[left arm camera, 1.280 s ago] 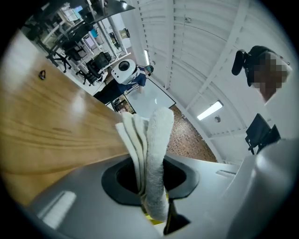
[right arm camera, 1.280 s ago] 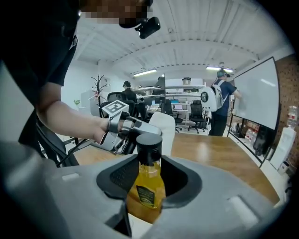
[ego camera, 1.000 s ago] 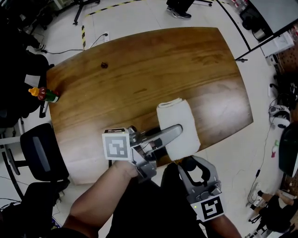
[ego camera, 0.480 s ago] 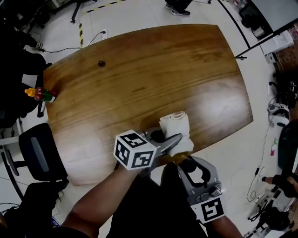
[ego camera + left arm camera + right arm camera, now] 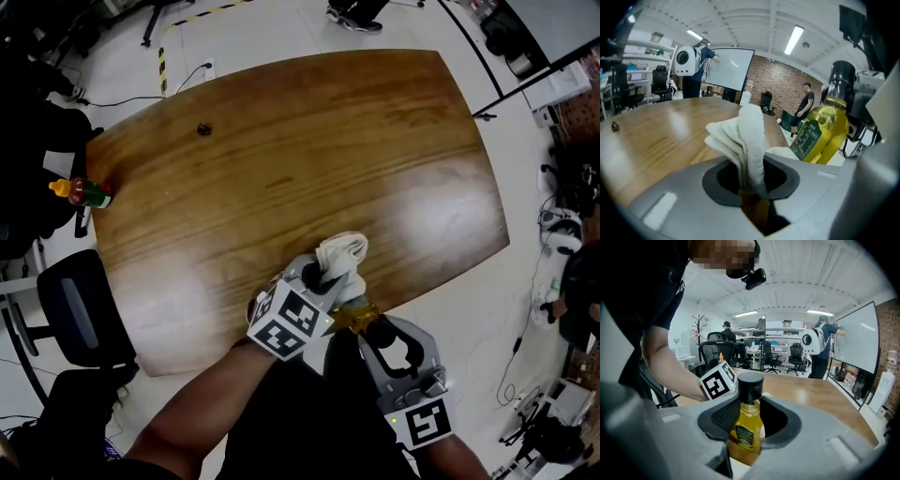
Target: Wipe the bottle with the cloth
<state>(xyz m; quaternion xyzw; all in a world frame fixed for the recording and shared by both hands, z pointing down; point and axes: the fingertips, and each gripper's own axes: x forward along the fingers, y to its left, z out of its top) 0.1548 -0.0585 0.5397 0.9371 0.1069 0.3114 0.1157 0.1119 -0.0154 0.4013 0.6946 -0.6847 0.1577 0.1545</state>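
Observation:
A white cloth (image 5: 342, 253) is bunched up and pinched in my left gripper (image 5: 326, 278), which is shut on it near the wooden table's (image 5: 281, 141) front edge. In the left gripper view the folded cloth (image 5: 743, 136) stands up between the jaws of that gripper (image 5: 751, 177). Just to its right is the yellow bottle (image 5: 822, 131) with a black cap. My right gripper (image 5: 747, 423) is shut on that bottle (image 5: 746, 427), holding it upright by the body. From the head view the bottle (image 5: 354, 317) shows only partly, between the cloth and the right gripper (image 5: 373, 330).
A small red bottle with an orange cap (image 5: 80, 192) stands at the table's left edge. A small dark object (image 5: 203, 129) lies at the far left. A black office chair (image 5: 80, 309) sits beside the table's left side. People stand by a whiteboard (image 5: 860, 341) in the background.
The cloth lay spread flat on the table under the left gripper. Now it is gathered, lifted and turned upright in that gripper, close to the bottle. The right gripper has stayed put.

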